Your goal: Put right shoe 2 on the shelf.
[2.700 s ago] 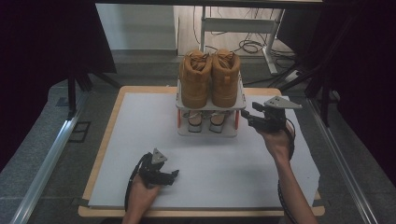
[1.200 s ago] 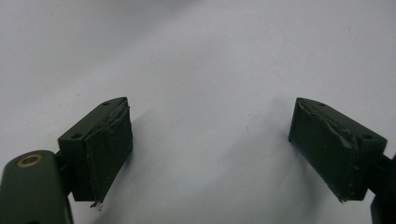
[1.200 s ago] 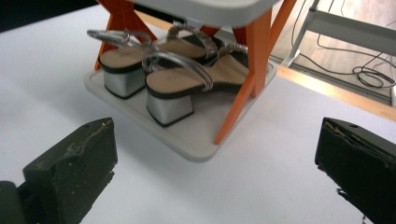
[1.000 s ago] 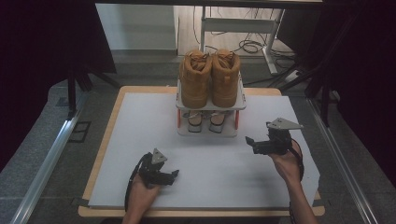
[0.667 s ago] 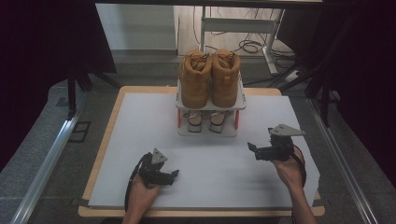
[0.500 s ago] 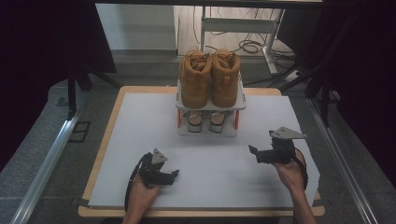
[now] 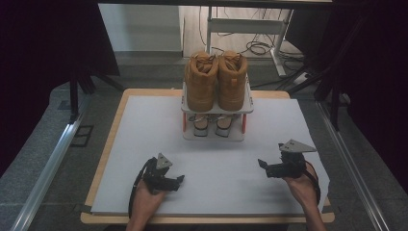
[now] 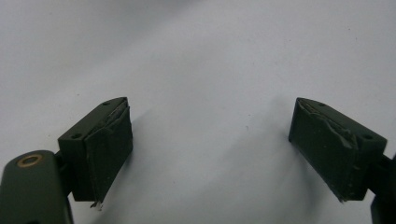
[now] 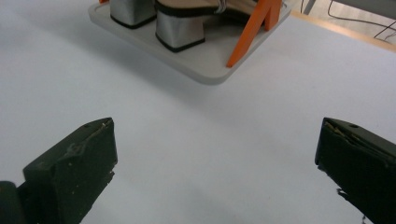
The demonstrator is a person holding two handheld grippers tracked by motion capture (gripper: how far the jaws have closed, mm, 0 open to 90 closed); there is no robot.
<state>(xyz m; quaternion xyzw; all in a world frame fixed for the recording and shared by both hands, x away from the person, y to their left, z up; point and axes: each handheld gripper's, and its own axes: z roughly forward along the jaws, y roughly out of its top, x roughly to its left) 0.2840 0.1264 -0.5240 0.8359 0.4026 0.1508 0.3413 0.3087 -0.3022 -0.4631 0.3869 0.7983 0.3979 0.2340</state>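
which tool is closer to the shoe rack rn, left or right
Right, though not by much. The right tool sits off the shoe rack toward its near right corner. The left tool rests farther back near the table's front edge, to the rack's left. Both are open and empty.

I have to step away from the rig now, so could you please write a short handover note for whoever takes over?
Left gripper: open, empty, low over the white table cover at the near left.
Right gripper: open, empty, at the near right, jaws pointing toward the shoe rack.
Things: tan boots stand side by side on the rack's top shelf; heeled sandals sit on the lower shelf.
Done: both pairs are on the rack, nothing is held.
Left: probably nothing beyond checking that the shoes sit straight.
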